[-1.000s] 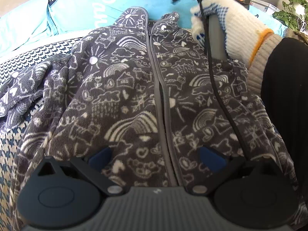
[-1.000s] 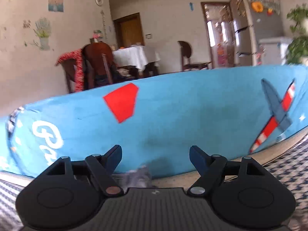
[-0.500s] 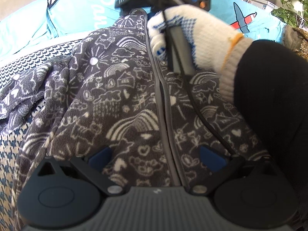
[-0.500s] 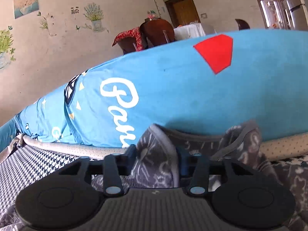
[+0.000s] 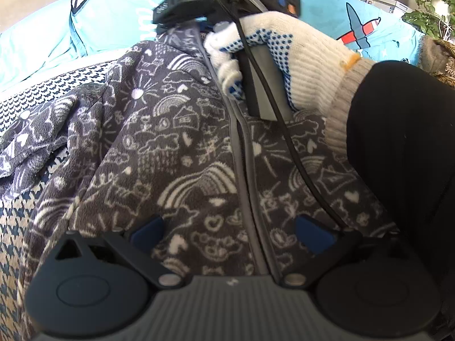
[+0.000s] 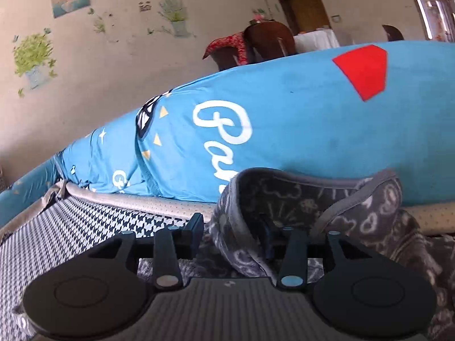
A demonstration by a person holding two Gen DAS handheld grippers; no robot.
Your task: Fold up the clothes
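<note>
Fleece jacket (image 5: 182,147), dark grey with white doodles of rainbows, hearts and suns, is spread front-up on a houndstooth cover (image 5: 57,85), its grey zip closed down the middle and its collar toward a bright blue cushion (image 6: 298,130). One sleeve is seen trailing off to the left in the left wrist view.

The left gripper (image 5: 230,234) is held low over the hem end of the jacket, its blue-tipped fingers (image 5: 146,231) spread wide with the zip between them; nothing is gripped. The right gripper (image 6: 231,234), carried by a hand in a white dotted glove (image 5: 287,56), is set at the collar (image 6: 284,187). Its fingers are brought partway together around one collar flap; the cloth appears to be pinched, though the far finger is partly hidden by the fleece, so a firm hold cannot be confirmed.

For the fold to be made well, the collar should be gripped through its full thickness before it is lifted, and the hem should be held down or matched by the left gripper so the body is not dragged askew. The zip can be used as a centre line.

Compared with a second ago, the right gripper has been swung from facing the bare cushion to the collar, and its fingers, then wide apart, have been narrowed onto the flap. The gloved hand has been moved leftward over the zip. The left gripper is unchanged in place and spread.
</note>
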